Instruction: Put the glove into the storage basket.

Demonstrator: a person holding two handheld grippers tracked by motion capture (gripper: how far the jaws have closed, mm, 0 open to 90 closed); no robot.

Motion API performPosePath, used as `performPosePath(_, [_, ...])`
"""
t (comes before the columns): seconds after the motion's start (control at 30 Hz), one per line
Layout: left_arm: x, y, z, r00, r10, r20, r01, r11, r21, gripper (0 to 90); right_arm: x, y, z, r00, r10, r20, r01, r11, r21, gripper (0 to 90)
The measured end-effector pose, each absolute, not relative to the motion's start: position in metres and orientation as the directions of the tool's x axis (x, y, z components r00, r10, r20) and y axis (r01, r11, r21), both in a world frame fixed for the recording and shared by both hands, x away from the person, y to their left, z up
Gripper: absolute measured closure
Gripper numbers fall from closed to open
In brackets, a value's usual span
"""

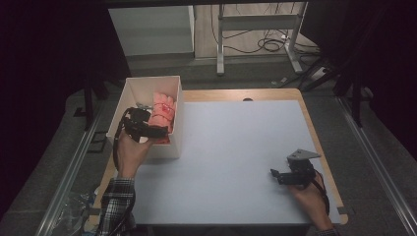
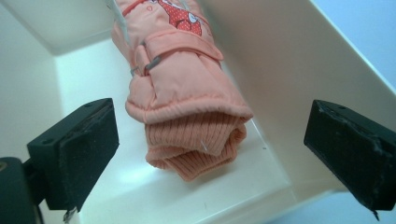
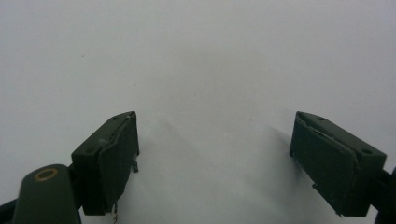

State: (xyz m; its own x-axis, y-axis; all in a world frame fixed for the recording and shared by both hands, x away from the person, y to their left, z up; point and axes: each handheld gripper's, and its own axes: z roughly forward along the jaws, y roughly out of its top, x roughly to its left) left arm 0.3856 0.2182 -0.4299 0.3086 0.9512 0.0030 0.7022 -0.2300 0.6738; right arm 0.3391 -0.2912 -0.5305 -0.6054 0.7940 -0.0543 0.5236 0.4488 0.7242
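A pink padded glove (image 1: pixel 163 112) with a ribbed cuff lies inside the white box (image 1: pixel 129 91) at the table's back left. In the left gripper view the glove (image 2: pixel 180 88) lies along the box's right wall (image 2: pixel 280 70), cuff end toward the camera. My left gripper (image 1: pixel 156 132) reaches into the box from its near end, open, jaws wide apart on either side of the cuff without touching it (image 2: pixel 210 154). My right gripper (image 1: pixel 274 174) rests low over the white table surface at the front right, open, nothing between its jaws (image 3: pixel 212 158).
The white sheet (image 1: pixel 236 147) covers most of the wooden table. A small dark mark (image 1: pixel 247 100) sits at the table's far edge. Beyond the table stand a metal frame's legs (image 1: pixel 220 49) and cables (image 1: pixel 268 44) on the floor. Crumpled plastic (image 1: pixel 74 206) lies at the lower left.
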Motion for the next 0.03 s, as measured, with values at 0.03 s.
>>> performPosePath(0.03, [0.3848, 0.2186, -0.4305, 0.309, 0.951, 0.003, 0.701, -0.230, 0.675, 3.2, 0.3393, -0.2909, -0.5305, -0.606, 0.794, -0.055, 0.523, 0.449, 0.724, 15.9])
